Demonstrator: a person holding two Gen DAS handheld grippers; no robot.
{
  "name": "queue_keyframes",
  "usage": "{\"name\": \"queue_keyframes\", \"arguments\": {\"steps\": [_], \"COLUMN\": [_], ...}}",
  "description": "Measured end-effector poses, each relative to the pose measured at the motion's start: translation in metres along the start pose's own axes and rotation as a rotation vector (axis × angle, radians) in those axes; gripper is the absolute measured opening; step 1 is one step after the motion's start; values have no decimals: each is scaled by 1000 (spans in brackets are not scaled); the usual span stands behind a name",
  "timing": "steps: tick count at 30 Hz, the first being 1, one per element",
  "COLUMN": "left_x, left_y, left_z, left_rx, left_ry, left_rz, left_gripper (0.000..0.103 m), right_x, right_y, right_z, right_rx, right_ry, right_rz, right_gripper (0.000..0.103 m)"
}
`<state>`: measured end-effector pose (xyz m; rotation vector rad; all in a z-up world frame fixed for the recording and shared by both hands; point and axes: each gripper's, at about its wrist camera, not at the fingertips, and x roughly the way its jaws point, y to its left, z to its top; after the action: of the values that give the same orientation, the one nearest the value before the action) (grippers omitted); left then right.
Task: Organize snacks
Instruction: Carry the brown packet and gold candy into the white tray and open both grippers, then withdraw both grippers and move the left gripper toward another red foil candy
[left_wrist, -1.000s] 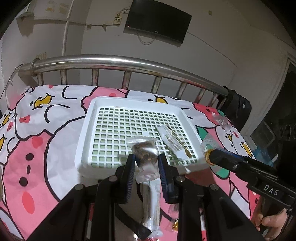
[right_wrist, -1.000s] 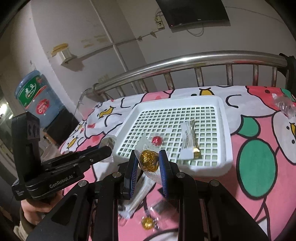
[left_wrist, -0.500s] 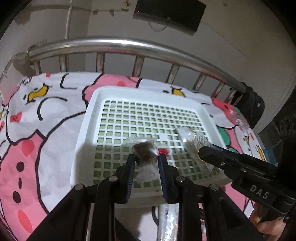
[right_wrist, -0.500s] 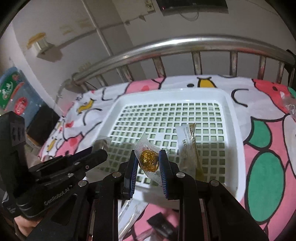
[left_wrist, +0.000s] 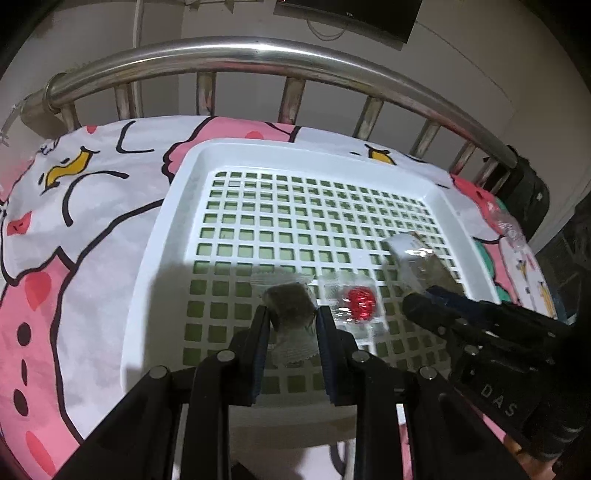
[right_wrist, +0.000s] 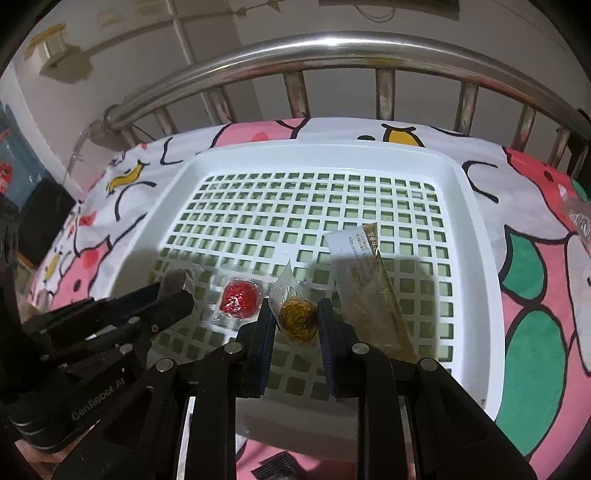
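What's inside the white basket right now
Lying in the white basket: a red foil candy in clear wrap and a long gold snack packet. The grippers hide part of the near floor, so anything there can't be seen.

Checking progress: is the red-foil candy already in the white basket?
In. The red-foil candy lies flat on the white basket grid floor, free of both grippers.

hidden: lower end of brown snack (left_wrist: 290, 306) – behind left gripper (left_wrist: 291, 325) fingers | cut off: wall screen (left_wrist: 347, 14) at top edge | blurred: clear wrapper (left_wrist: 511, 230) on bedsheet (left_wrist: 74, 229) – contents unreadable | too small: print on long packet (right_wrist: 365, 284)
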<state>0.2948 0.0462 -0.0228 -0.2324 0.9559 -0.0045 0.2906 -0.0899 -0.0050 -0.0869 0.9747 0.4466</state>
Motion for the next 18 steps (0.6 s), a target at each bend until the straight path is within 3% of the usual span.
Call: {"name": "queue_keyframes", "arguments": {"steps": [4, 5, 6, 8, 9, 10, 14, 18], "left_x": [7, 7, 5, 0, -5, -11, -43, -89], "left_y": [4, 4, 5, 8, 10, 12, 19, 25], "left_z": [-1, 0, 0, 2, 3, 4, 7, 4], "left_rx": [-13, -14, -20, -35, -44, -52, -85, -115], "left_ry": [18, 14, 8, -4, -20, -42, -120, -250], "left_rz": [8, 2, -4, 14, 20, 16, -6, 9], "left_gripper": [29, 30, 33, 60, 68, 76, 88, 100], "right_x": [3, 3, 1, -7, -15, -24, -68, -123], "right_y": [1, 1, -1, -4, -6, -7, -19, -27], "right_z": [0, 1, 1, 1, 1, 0, -4, -18], "right_rx": [-6, -5, 4, 25, 23, 17, 36, 53], "right_ry": [0, -1, 1, -17, -52, -84, -192, -320], "right_rz": [-6, 5, 34, 23, 6, 4, 50, 68], "right_gripper": [23, 28, 45, 70, 78, 81, 87, 96]}}
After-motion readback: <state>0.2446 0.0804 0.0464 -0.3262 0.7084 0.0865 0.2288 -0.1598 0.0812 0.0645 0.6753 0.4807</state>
